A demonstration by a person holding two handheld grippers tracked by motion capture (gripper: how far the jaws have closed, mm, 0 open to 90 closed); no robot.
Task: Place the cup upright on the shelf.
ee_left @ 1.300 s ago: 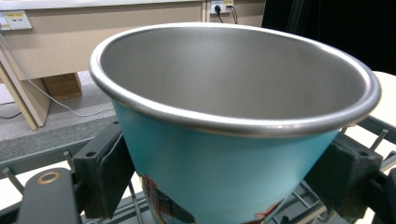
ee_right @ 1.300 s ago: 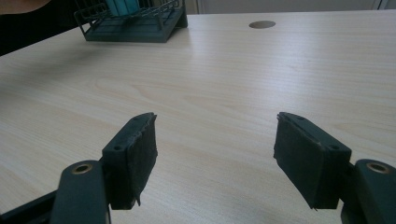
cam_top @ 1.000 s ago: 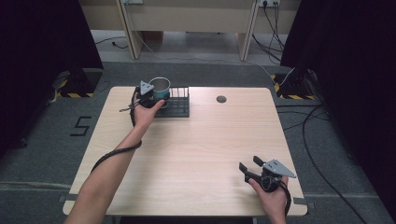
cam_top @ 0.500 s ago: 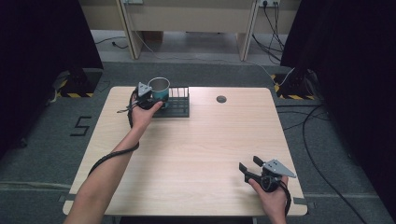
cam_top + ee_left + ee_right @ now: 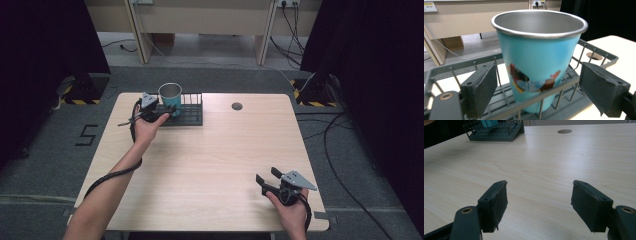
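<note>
Your right tool (image 5: 266, 179) sits nearest you, at about 5 o'clock on the counter (image 5: 210, 165), released with its jaws spread wide over bare wood and nothing between them. Leave it resting there; the step in hand looks like the left hand's work, and a second tool reaching across would only crowd it.

Out at about 11 o'clock, your left tool (image 5: 167, 113) is at the near rail of the dark wire rack (image 5: 192, 119), also released, jaws wide apart. The blue cup (image 5: 536, 57) stands upright in the rack with its steel rim up, and in the left gripper view it sits between the two pads (image 5: 485, 88) with daylight on both sides, so nothing is gripped yet.

If the aim is to lift the cup out, as seems likely, mind two things. The rack's front wire crosses the cup low down, right at pad height, so raise the tool a little to close on the cup wall above that wire and not on the rail. The cup tapers toward its base, so grip at mid-height or higher, centre it between the pads, close gently, and draw straight up before moving toward 6 o'clock, or the base may catch the rack
</note>
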